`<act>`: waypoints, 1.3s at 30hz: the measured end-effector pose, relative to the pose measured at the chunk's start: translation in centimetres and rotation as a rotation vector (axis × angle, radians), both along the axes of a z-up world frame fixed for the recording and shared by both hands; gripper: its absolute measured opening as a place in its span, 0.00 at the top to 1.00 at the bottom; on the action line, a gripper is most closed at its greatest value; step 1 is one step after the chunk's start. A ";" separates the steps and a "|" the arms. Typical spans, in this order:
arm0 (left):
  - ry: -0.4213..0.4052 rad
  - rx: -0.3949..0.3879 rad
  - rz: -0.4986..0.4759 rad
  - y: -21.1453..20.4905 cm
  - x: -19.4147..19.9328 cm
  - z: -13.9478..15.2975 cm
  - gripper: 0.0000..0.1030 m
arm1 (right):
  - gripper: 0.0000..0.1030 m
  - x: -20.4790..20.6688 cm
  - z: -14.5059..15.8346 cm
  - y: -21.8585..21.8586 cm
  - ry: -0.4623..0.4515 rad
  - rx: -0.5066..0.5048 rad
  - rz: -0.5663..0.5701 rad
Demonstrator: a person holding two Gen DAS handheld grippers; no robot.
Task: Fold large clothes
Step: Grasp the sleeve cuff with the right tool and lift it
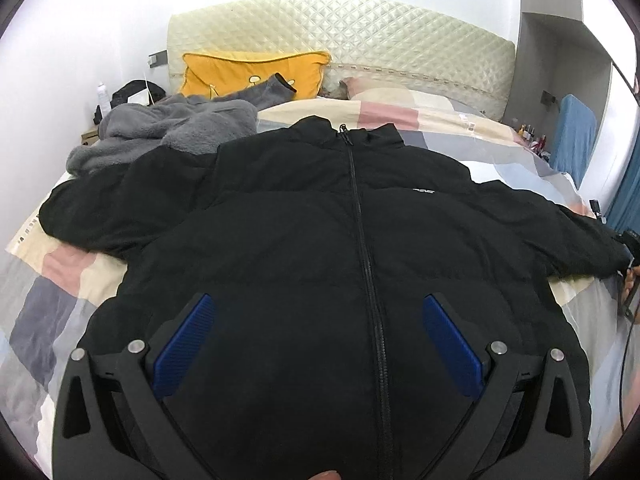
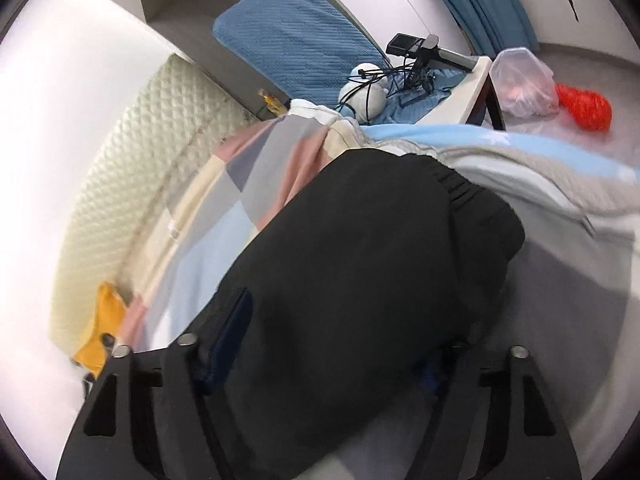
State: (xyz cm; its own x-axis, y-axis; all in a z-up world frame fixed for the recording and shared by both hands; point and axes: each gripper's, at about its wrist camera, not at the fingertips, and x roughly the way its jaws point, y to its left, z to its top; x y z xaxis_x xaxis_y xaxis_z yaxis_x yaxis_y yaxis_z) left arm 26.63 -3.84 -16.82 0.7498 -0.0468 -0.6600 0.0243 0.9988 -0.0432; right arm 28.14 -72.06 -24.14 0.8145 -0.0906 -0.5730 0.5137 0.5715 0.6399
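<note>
A black zip-up puffer jacket point(image 1: 320, 220) lies face up on the bed with both sleeves spread out. In the left wrist view my left gripper point(image 1: 318, 304) hovers over its lower front, open, with nothing between its blue pads point(image 1: 184, 344). In the right wrist view the jacket's right sleeve point(image 2: 380, 220) bulges between the fingers of my right gripper point(image 2: 340, 328), which is shut on it. The ribbed cuff point(image 2: 460, 184) points away near the bed's edge. One pad is mostly hidden by fabric. That gripper point(image 1: 628, 276) also shows at the sleeve's end in the left wrist view.
A grey fleece garment point(image 1: 180, 128) lies crumpled beside the jacket's left shoulder, with a yellow pillow point(image 1: 248, 74) and a quilted headboard point(image 1: 360, 36) behind. A patchwork cover point(image 1: 60, 280) is spread over the bed. Beyond the bed stand a side table with cables point(image 2: 440, 92), a plastic bag point(image 2: 524, 84) and a red object point(image 2: 588, 108).
</note>
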 end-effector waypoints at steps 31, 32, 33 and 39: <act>-0.042 -0.051 0.062 6.7 -3.7 4.5 0.00 | 0.95 -2.2 25.7 10.8 -0.185 -0.421 0.090; -0.059 -0.056 0.060 6.9 -4.1 5.0 0.00 | 0.95 -2.2 27.0 12.3 -0.198 -0.444 0.112; -0.073 -0.057 0.060 7.1 -4.5 5.3 0.00 | 0.95 -2.3 28.2 14.0 -0.209 -0.467 0.136; -0.106 -0.070 0.063 8.6 -5.7 6.2 0.00 | 0.94 -2.3 33.8 24.3 -0.273 -0.604 0.252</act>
